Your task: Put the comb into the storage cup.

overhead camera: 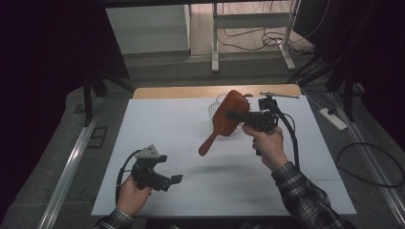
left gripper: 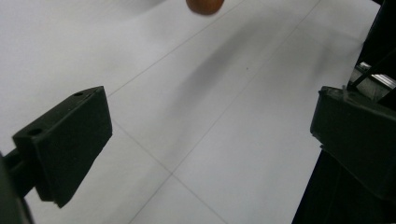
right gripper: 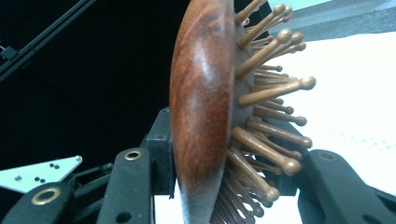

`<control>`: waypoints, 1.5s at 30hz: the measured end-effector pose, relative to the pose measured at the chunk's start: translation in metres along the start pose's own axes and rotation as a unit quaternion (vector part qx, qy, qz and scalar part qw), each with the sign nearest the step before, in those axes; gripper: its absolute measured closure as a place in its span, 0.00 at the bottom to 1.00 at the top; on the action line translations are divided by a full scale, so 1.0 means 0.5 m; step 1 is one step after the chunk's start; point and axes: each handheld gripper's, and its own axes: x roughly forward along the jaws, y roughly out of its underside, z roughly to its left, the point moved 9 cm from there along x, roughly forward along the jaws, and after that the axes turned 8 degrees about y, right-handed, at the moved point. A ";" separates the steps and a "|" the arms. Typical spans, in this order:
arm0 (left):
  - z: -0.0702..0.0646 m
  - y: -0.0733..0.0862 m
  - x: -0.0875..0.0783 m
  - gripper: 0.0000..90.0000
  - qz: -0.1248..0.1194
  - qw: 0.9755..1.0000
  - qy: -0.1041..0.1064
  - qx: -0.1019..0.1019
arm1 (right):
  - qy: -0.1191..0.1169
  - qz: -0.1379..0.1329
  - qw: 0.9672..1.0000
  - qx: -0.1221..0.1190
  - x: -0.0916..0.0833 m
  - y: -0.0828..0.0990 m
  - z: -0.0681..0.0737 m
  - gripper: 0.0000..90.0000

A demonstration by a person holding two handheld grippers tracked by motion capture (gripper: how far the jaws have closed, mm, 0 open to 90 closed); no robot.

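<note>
A wooden hairbrush [overhead camera: 228,117] hangs in the air over the far middle of the white table [overhead camera: 157,124], its handle slanting down and to the left. My right gripper [overhead camera: 235,115] is shut on the brush head. In the right gripper view the polished wood back [right gripper: 201,107] lies against the left jaw and the wooden bristles [right gripper: 266,135] press toward the right jaw. Near the front left, my left gripper [overhead camera: 170,168] is held low over the table, open, with nothing between its jaws [left gripper: 210,140]. The brush handle's tip [left gripper: 203,4] shows at the top of the left gripper view.
A clear ribbed container [overhead camera: 215,110] stands on the table just behind the brush. A thin metal tool [overhead camera: 279,94] lies on the wooden far edge. On the floor at the right are a power strip [overhead camera: 334,119] and cables. A white frame [overhead camera: 215,47] stands beyond the table.
</note>
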 end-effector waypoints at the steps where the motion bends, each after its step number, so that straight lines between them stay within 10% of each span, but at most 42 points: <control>1: 0.000 0.002 -0.002 0.00 0.000 1.000 0.000 -0.001 | 0.001 -0.002 1.000 0.000 0.000 -0.003 -0.001 0.60; 45: 0.000 0.094 -0.109 0.00 -0.017 0.997 -0.064 -0.049 | 0.045 -0.037 0.998 0.005 0.016 -0.097 -0.043 0.60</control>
